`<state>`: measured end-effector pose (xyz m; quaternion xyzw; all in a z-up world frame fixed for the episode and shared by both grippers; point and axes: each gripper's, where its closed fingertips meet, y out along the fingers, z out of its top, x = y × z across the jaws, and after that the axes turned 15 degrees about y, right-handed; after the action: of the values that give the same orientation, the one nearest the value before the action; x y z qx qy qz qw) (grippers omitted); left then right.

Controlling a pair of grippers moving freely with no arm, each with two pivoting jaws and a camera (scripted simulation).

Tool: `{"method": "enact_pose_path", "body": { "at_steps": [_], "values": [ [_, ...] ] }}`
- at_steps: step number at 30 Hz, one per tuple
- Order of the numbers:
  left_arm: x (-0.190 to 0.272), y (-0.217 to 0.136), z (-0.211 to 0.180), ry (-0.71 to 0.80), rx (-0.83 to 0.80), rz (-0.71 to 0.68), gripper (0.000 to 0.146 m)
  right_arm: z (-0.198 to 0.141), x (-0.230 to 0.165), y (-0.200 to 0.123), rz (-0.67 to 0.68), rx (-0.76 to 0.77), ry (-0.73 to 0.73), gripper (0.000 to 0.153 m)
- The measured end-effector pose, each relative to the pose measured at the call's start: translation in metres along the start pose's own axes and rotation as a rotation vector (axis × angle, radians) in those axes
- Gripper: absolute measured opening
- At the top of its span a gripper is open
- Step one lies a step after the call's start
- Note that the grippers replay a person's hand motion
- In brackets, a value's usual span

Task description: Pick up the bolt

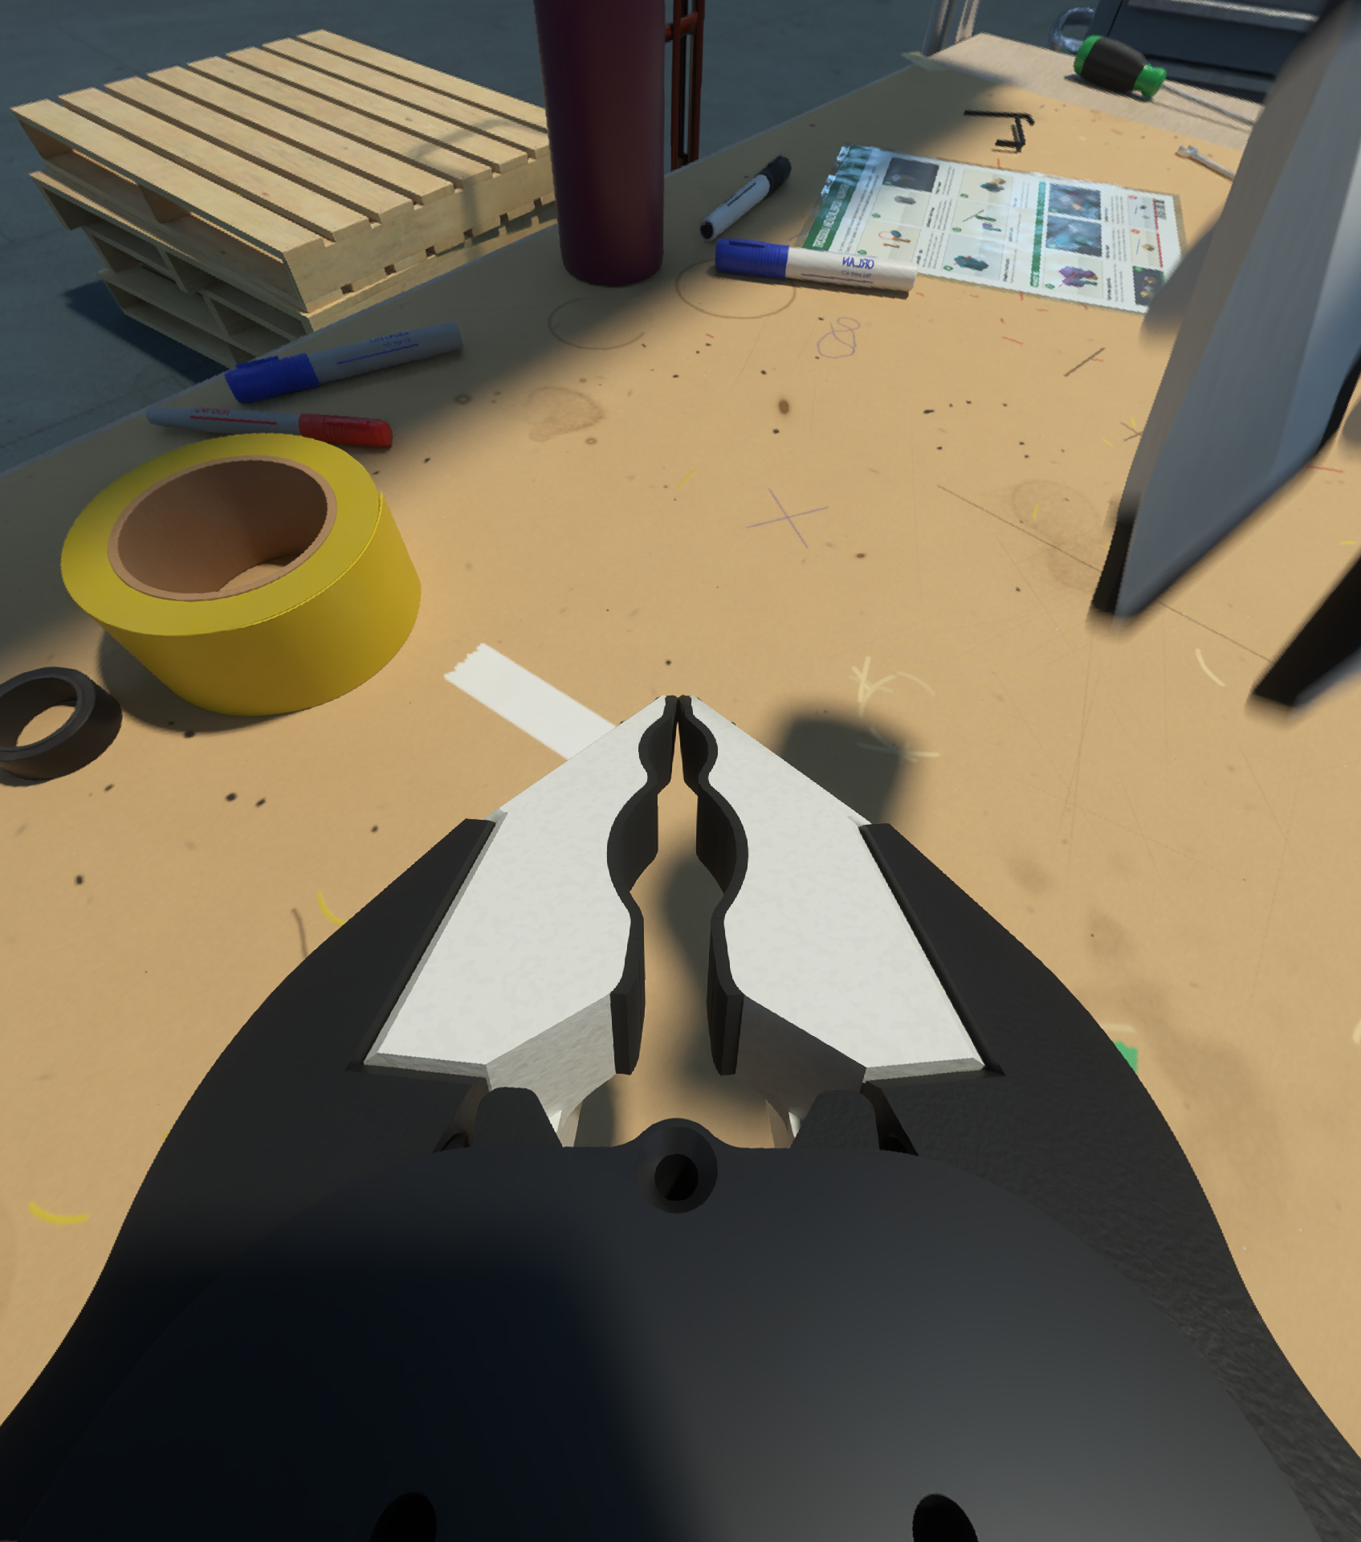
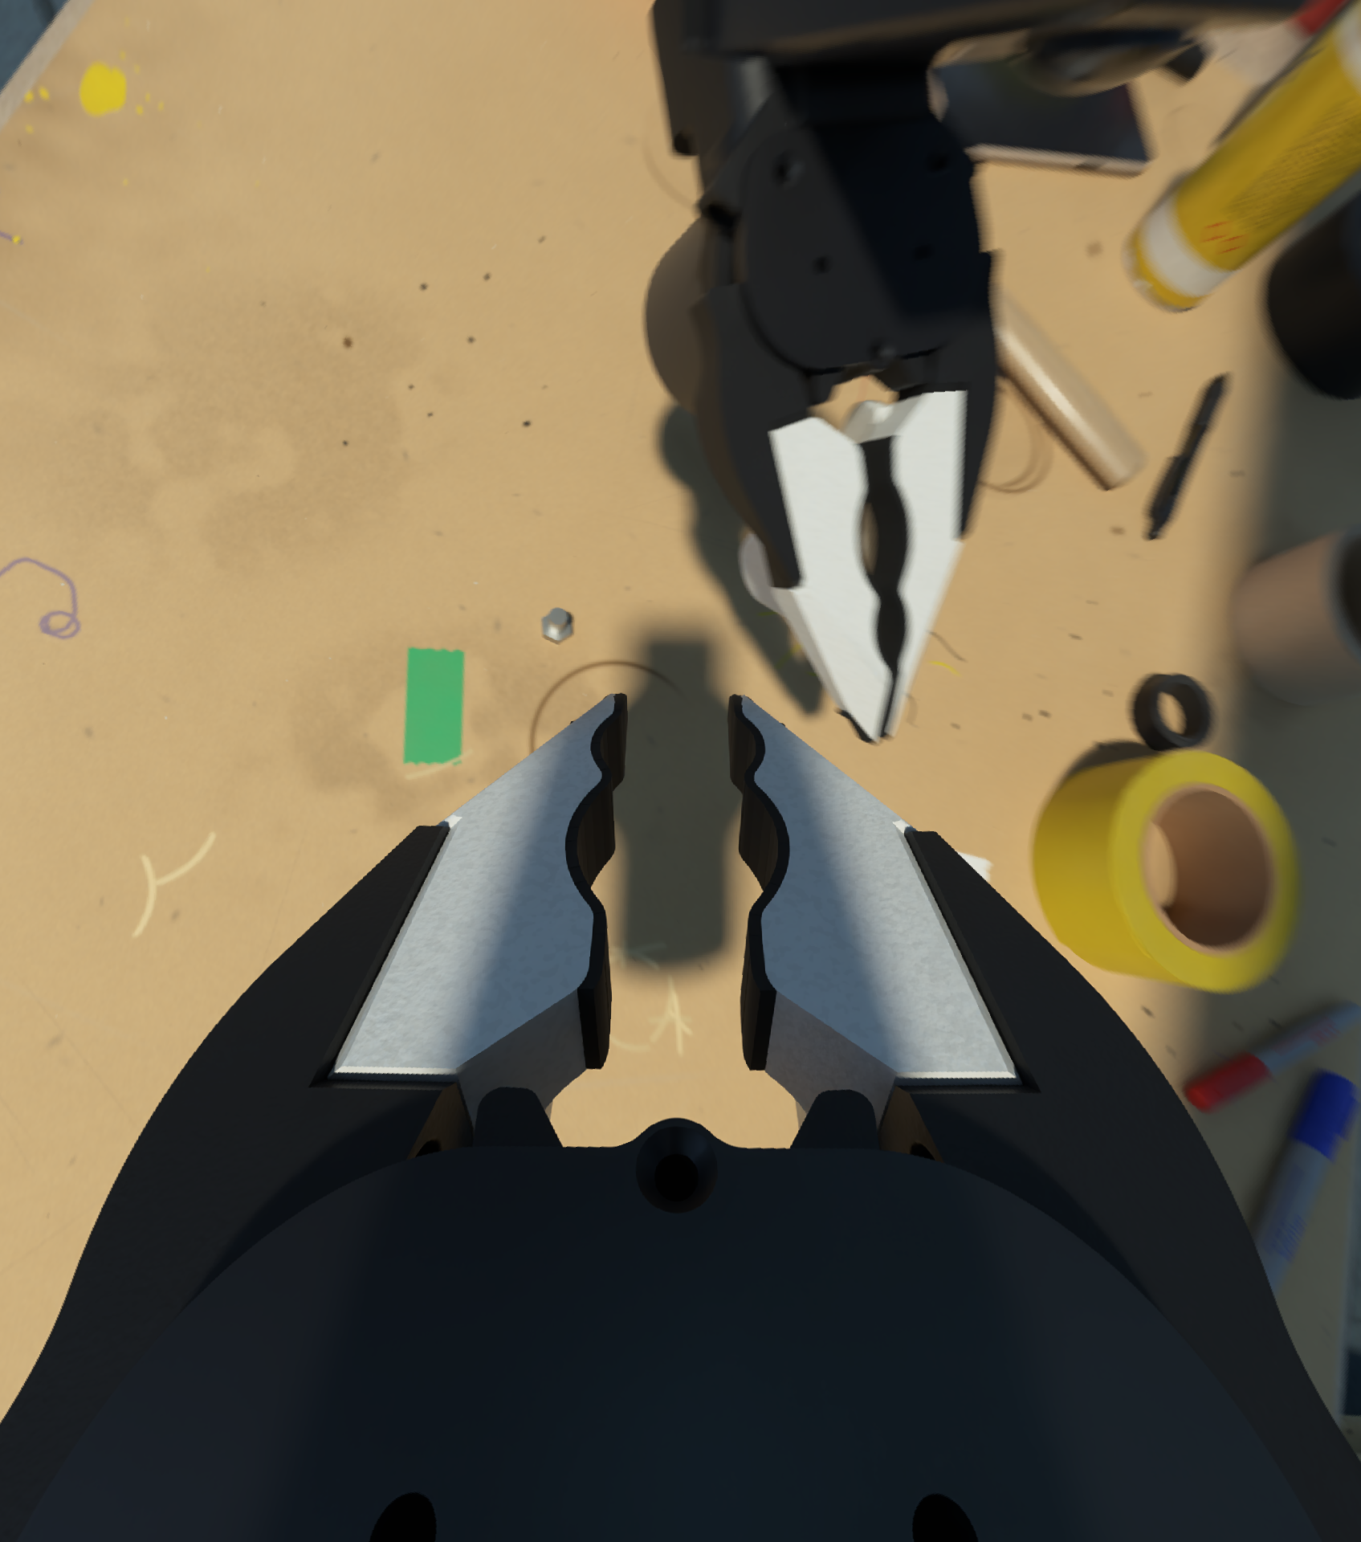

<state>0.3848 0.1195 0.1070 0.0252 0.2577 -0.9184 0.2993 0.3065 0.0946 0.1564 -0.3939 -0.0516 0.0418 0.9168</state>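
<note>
**A:** Where is the bolt?

**B:** The bolt (image 2: 557, 625) is small and silvery, and it sits head-up on the tan workbench (image 2: 243, 417), seen from the right wrist view. It lies just beyond a green tape strip (image 2: 433, 706), ahead of the right gripper (image 2: 677, 709) and a little to its left. Nothing touches it.

**A:** What are the grippers doing?

**B:** The right gripper is released, its two white fingers spread with bare bench showing between them. It holds nothing. The left gripper (image 1: 677, 705) is clenched, tips pressed together over the bench, and empty. In the right wrist view it appears farther off, pointing down, to the right of the bolt and apart from it.

**A:** What else is on the bench?

**B:** A yellow tape roll (image 1: 239, 576) with a small black ring (image 1: 43, 722) beside it, a red marker (image 1: 276, 421), blue-capped markers (image 1: 343, 360), a dark maroon cylinder (image 1: 606, 142) and a printed sheet (image 1: 994, 225). A stack of wooden pallets (image 1: 285, 175) stands beyond the bench edge.
</note>
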Motion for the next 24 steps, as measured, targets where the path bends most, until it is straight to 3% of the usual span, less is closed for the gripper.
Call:
{"method": "enact_pose_path", "body": {
  "at_steps": [5,9,21,24],
  "values": [
    [-0.004,-0.001,-0.001,-0.009,0.004,0.005,0.000,-0.010,-0.026,0.068,0.098,-0.111,-0.008,0.028],
    [-0.005,-0.003,-0.001,-0.009,0.008,0.004,0.000,-0.019,-0.038,0.099,0.118,-0.187,-0.040,0.030],
    [-0.006,-0.003,-0.002,-0.001,0.007,0.004,0.000,-0.024,-0.048,0.126,0.141,-0.244,-0.065,0.030],
    [-0.006,-0.003,-0.002,0.000,0.008,0.002,0.000,-0.025,-0.052,0.129,0.152,-0.260,-0.083,0.024]
  ]
}}
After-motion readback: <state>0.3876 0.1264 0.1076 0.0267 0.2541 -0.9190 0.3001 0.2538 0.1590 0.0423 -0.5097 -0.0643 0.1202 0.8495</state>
